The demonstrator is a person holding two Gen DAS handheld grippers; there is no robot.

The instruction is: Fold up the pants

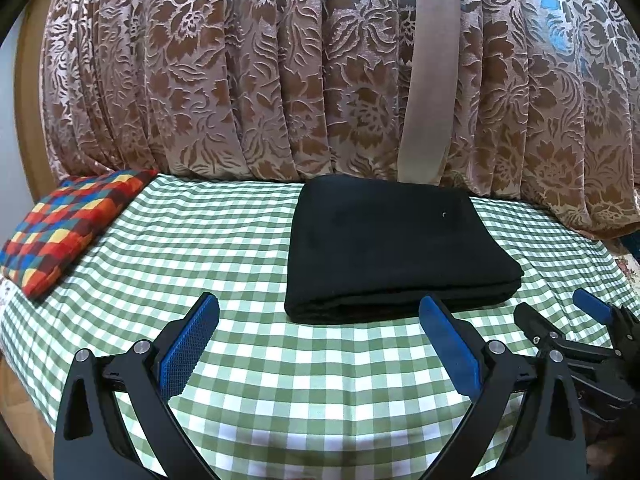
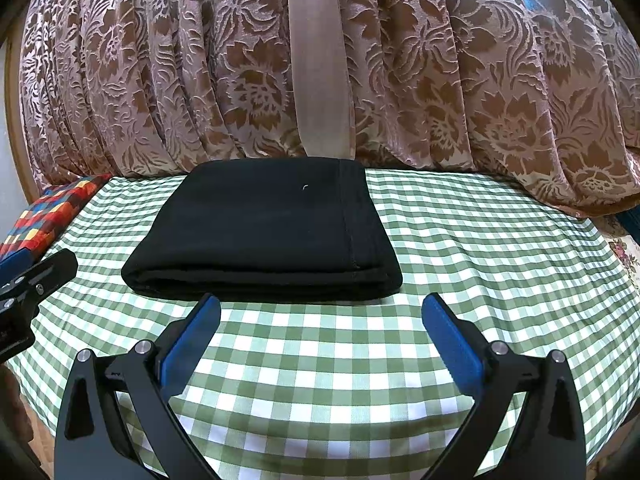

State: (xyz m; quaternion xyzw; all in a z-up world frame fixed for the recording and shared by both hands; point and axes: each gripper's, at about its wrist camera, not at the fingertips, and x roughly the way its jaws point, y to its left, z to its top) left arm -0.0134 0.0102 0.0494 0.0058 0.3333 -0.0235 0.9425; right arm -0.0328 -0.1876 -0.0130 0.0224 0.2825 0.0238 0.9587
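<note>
black pants [image 1: 396, 248] sit folded into a flat stack at 12 o'clock on the tabletop [image 1: 280, 380], layered edge toward me; fold looks done. i hold left gripper [image 1: 316, 312] and right gripper [image 2: 320, 312] short of that edge, fingers spread and empty, clear of the cloth. green gingham cover, patchwork cushion [image 1: 68, 236] at 10 o'clock, floral curtain [image 1: 280, 80] behind.

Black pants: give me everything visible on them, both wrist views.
The black pants are folded into a flat, layered rectangle of soft, matte knit-looking fabric. Stacked edges face the cameras; a stitched band runs along their right side, and a white lint speck sits on top. They lie on the green checked tablecloth, near the floral curtain. Neither gripper touches them.
</note>
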